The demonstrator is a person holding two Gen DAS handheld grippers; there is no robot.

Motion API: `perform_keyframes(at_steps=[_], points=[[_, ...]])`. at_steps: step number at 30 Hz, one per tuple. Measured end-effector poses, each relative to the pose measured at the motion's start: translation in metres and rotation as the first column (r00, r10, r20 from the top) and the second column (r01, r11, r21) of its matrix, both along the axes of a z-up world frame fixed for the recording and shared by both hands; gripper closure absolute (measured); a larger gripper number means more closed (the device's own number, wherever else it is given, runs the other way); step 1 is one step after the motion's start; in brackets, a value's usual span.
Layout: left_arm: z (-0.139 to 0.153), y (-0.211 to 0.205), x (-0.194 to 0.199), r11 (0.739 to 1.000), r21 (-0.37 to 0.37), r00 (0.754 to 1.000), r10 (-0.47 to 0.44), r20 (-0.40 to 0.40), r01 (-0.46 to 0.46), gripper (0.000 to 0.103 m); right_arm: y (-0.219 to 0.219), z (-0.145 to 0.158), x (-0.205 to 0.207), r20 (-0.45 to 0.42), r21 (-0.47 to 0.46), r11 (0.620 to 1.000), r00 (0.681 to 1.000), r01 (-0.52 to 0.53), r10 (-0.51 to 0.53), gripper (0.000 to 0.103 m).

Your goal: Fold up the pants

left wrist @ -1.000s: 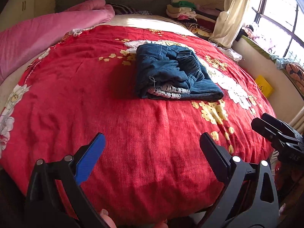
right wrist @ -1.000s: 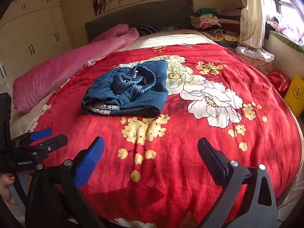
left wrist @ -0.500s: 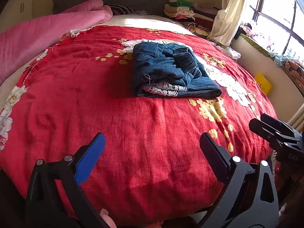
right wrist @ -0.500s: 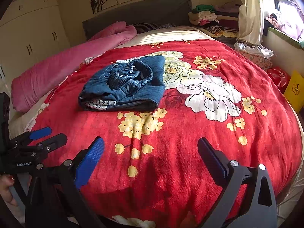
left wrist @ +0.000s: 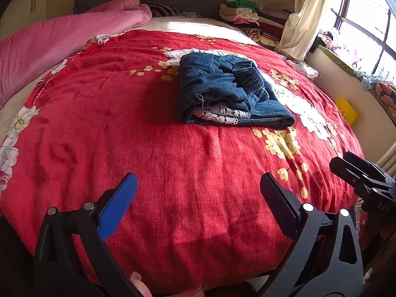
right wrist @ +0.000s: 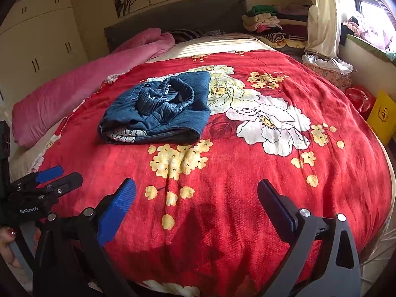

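Note:
Blue denim pants point(left wrist: 222, 91) point(right wrist: 158, 109) lie folded in a thick bundle on the red flowered bedspread point(left wrist: 123, 136) point(right wrist: 247, 168), with white lace trim showing at the near edge. My left gripper point(left wrist: 198, 188) is open and empty, well short of the bundle near the bed's foot. It also shows at the lower left of the right wrist view, as the left gripper point(right wrist: 54, 175). My right gripper point(right wrist: 196, 193) is open and empty too, over the near bedspread. The right gripper point(left wrist: 346, 163) appears at the right edge of the left wrist view.
A pink duvet point(left wrist: 61, 42) point(right wrist: 74, 91) lies along the left side of the bed. Stacked clothes point(left wrist: 245, 12) point(right wrist: 267, 22) sit by the headboard. A curtain point(right wrist: 321, 14), a window ledge, a red bag point(right wrist: 360, 97) and a yellow bag point(right wrist: 382, 116) stand right.
Both views have dropped slightly and drifted, so the folded pants sit a little higher and nearer centre in frame. Both grippers stayed open; the pants have not moved on the bed.

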State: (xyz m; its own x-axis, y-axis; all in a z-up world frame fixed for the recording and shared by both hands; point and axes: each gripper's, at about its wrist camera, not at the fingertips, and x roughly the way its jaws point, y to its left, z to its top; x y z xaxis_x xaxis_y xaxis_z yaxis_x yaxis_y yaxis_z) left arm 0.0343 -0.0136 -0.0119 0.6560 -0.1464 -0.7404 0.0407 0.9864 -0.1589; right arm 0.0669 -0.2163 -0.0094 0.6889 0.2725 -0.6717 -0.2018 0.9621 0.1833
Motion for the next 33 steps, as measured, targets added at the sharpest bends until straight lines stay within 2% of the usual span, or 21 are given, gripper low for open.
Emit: perform_keyframes(at_steps=[33], points=[[0.0020, 0.0012, -0.0014, 1.000, 0.001, 1.000, 0.015, 0.001, -0.015, 0.010, 0.0015, 0.0002, -0.0020, -0.003, -0.019, 1.000, 1.000, 0.000, 0.000, 0.005]])
